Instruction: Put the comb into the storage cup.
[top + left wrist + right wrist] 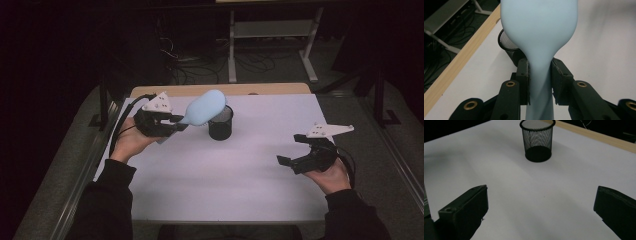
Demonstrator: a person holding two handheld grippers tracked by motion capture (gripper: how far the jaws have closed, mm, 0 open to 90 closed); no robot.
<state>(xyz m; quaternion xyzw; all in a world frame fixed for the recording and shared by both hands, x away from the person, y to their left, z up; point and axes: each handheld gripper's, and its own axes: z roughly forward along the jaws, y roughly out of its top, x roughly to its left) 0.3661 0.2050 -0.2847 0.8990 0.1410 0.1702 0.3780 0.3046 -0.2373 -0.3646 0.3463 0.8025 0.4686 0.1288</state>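
A light blue spoon (pixel 204 108) is clamped in the left gripper (pixel 172 121) above the black mesh cup (pixel 220 123), while the right gripper (pixel 295 149) fingers are held wide apart.

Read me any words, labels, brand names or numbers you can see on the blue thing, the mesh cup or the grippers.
None can be read.
Light blue object, held in the left gripper: plain surface, no print.
Black mesh cup: no label or mark visible.
Right gripper, open: plain black jaws, no text.
White table: bare, no writing.
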